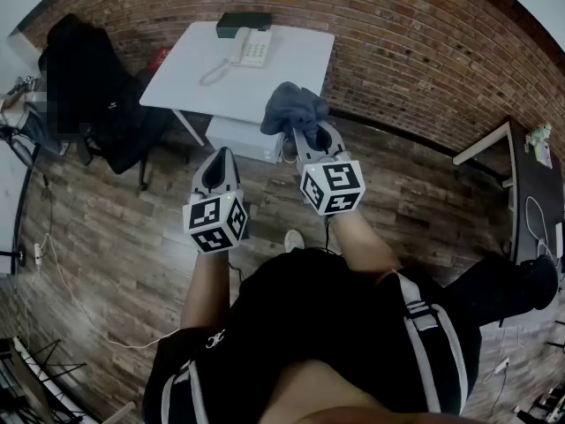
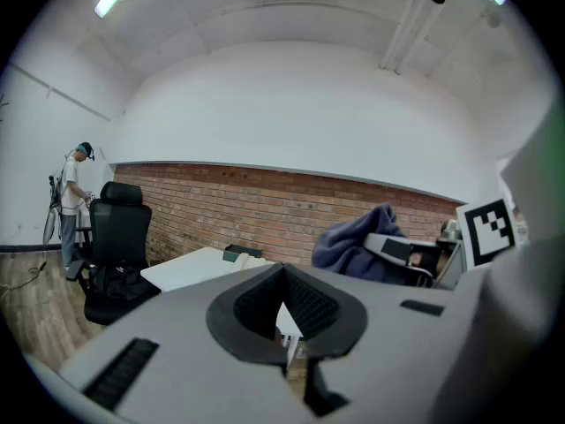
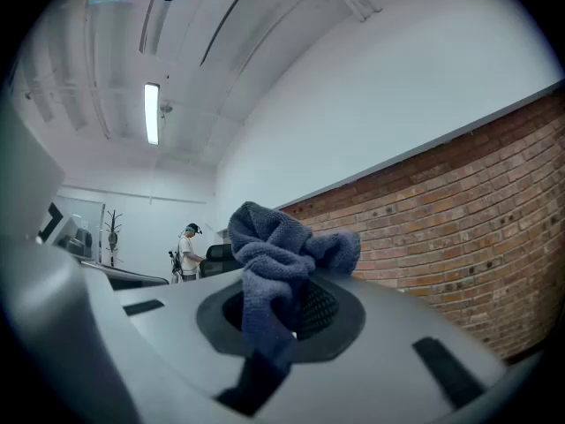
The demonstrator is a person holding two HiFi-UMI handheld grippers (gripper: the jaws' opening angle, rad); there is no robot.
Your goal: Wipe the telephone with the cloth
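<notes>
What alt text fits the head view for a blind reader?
Seen from above, the right claw grips a bunched blue-grey cloth, the left claw shut and empty beside it. Ahead, a white telephone sits on a white table by a brick wall.

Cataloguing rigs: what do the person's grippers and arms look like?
The left gripper and right gripper are grey with black ribbed jaw pads; each carries a white cube of black square markers. Forearms are bare; the clothing is black with white stripes.

Left claw (image 1: 222,153) with jaws together, empty, just beside right claw (image 1: 305,132), the latter tight on the cloth (image 1: 292,106).
</notes>
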